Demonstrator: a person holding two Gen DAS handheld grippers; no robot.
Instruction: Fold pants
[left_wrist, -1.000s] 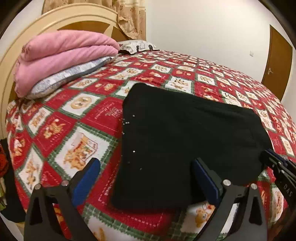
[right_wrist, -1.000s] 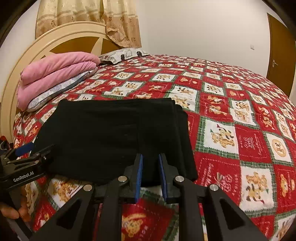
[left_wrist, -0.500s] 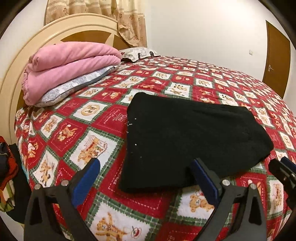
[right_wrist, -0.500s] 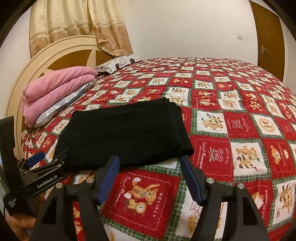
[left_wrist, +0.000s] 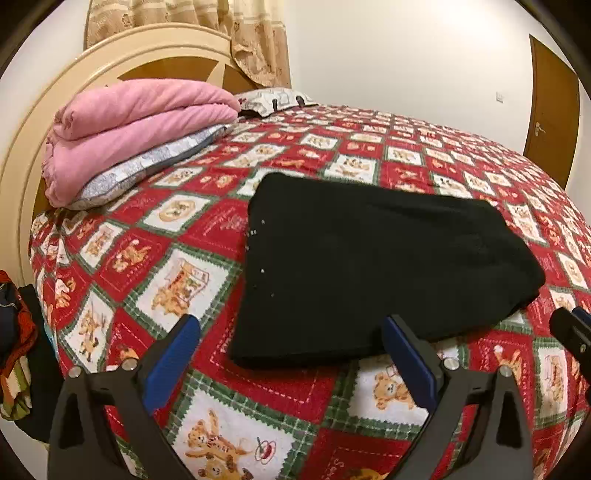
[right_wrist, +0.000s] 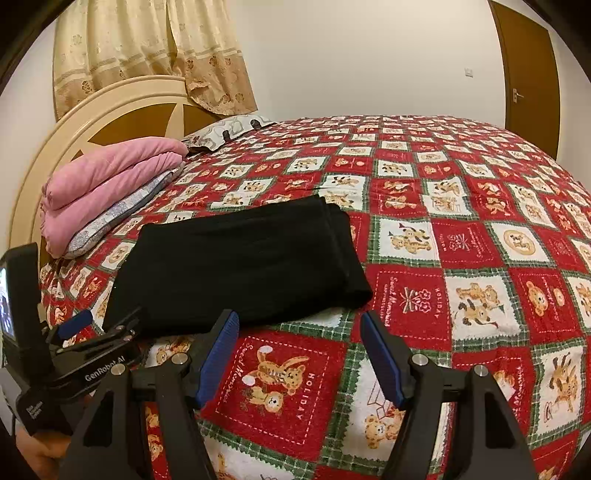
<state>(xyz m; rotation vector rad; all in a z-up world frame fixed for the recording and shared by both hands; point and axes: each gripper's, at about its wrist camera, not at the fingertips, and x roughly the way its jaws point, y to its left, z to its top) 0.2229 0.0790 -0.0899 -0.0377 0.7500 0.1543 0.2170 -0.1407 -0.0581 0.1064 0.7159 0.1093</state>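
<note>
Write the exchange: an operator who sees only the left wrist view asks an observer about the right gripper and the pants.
Operator: I see only a tip of the right gripper. Is it open?
Observer: Yes. The right gripper is open and holds nothing.
Operator: What lies between its fingers?
Observer: Bare quilt, just short of the pants' near edge.
Operator: Does the pants' right end look folded?
Observer: Yes, several stacked layer edges show along that end.
</note>
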